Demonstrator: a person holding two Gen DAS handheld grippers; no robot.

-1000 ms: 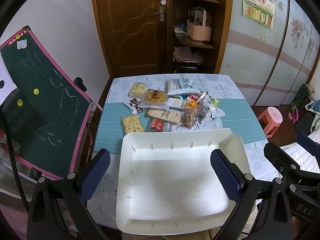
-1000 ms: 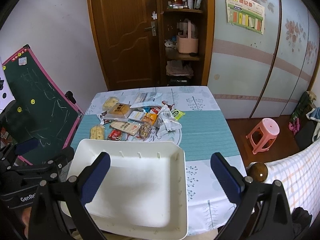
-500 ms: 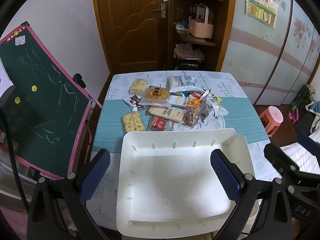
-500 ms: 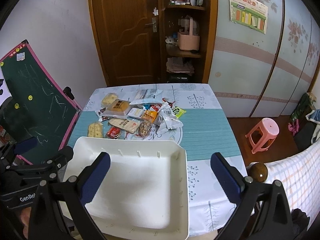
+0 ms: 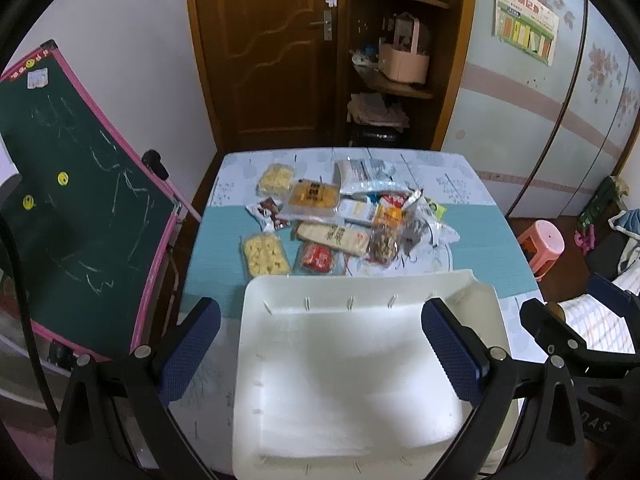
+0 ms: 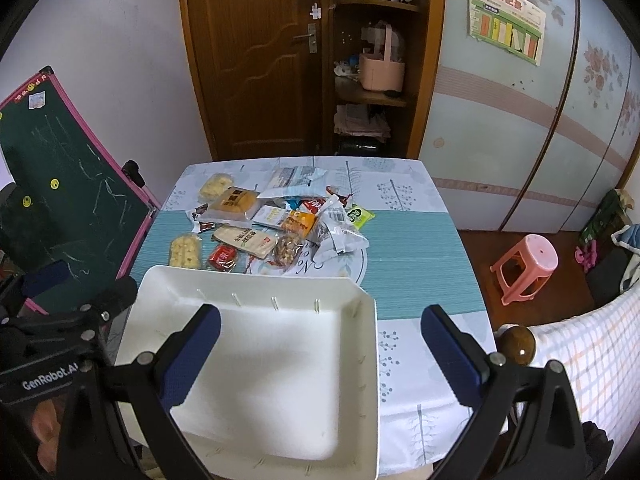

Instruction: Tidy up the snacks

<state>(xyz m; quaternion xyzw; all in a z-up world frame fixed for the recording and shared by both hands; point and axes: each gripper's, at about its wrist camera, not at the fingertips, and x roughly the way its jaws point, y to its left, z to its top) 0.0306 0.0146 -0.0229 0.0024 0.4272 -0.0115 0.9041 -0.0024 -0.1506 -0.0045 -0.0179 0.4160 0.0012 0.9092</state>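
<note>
A pile of packaged snacks (image 5: 340,224) lies on the far half of the table, also in the right wrist view (image 6: 276,224). A white empty tray (image 5: 280,360) sits on the near half, also seen in the right wrist view (image 6: 352,380). My left gripper (image 5: 320,352) is open and empty above the tray. My right gripper (image 6: 320,356) is open and empty, above the tray's right edge. Each gripper's body shows at the edge of the other's view.
A green chalkboard with pink frame (image 5: 72,216) leans left of the table. A pink stool (image 6: 528,268) stands on the floor to the right. A wooden door and shelf (image 5: 392,72) are behind the table (image 6: 420,248). A checkered cloth (image 6: 580,352) is at right.
Both cameras have drifted slightly closer to the table. The snacks and tray have not moved. Both grippers stay open.
</note>
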